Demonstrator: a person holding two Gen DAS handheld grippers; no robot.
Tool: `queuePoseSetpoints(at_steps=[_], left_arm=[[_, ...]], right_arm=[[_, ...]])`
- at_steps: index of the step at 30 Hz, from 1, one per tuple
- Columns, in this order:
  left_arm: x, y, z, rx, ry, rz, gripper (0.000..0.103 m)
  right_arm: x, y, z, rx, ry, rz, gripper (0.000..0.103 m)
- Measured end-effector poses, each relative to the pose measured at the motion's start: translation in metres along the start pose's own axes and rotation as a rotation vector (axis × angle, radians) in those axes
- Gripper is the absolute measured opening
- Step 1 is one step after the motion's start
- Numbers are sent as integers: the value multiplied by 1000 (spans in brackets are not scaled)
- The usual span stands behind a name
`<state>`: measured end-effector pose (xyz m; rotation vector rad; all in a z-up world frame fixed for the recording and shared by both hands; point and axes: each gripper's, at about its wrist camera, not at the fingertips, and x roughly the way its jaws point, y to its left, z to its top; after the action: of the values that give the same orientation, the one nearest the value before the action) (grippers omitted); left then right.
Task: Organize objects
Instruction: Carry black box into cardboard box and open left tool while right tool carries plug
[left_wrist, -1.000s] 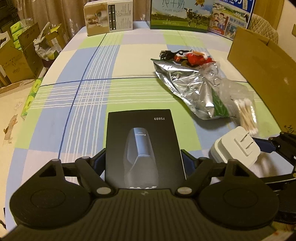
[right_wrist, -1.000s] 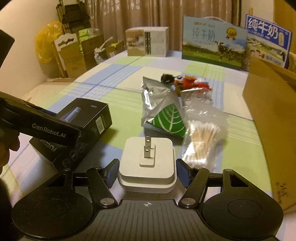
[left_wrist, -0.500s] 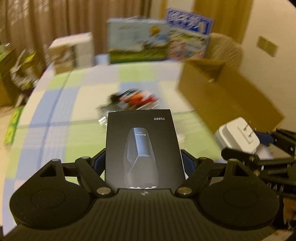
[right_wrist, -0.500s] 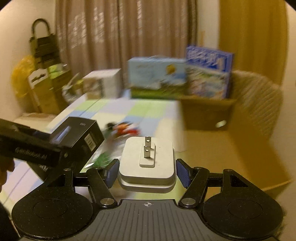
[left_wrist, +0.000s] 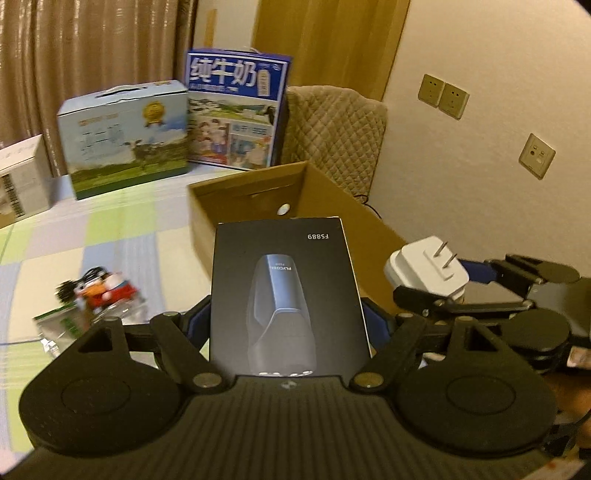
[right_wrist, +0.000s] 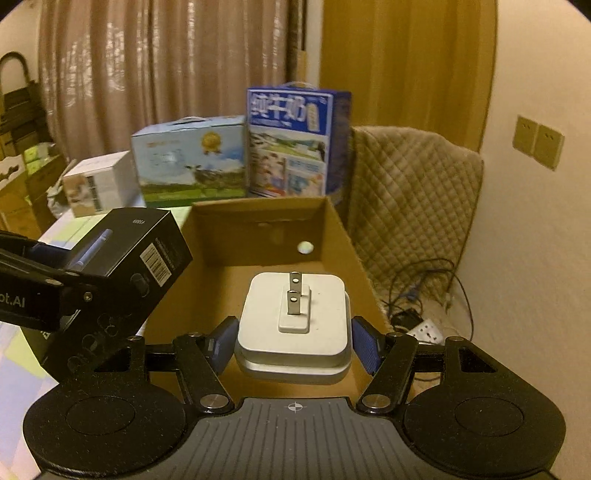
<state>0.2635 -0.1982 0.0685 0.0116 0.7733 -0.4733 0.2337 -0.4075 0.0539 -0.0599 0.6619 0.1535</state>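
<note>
My left tool (left_wrist: 290, 325) grips the black box (left_wrist: 286, 295) and my right tool (right_wrist: 293, 341) the white plug (right_wrist: 293, 325) above the empty cardboard box (right_wrist: 266, 225), while the snack bag (left_wrist: 62, 321) and toy (left_wrist: 101, 288) wait on the counter (left_wrist: 110, 236).

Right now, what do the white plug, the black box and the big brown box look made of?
White plug: smooth matte plastic, probably; two shiny metal prongs. Black box: printed card, slight sheen, sharp folded edges. Big brown box: plain cardboard, dull brown, with creased walls.
</note>
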Motion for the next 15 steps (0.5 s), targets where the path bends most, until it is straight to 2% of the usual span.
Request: queuePoseSetpoints(at_steps=[8,15], left_arm=[[44,-22,12,1,36,-12,78],[51,-19,19,-47,10,-5,81]], right_arm=[[19,-21,-6,33,25,-12,63],[23,-24,-9,52,35,-11,63]])
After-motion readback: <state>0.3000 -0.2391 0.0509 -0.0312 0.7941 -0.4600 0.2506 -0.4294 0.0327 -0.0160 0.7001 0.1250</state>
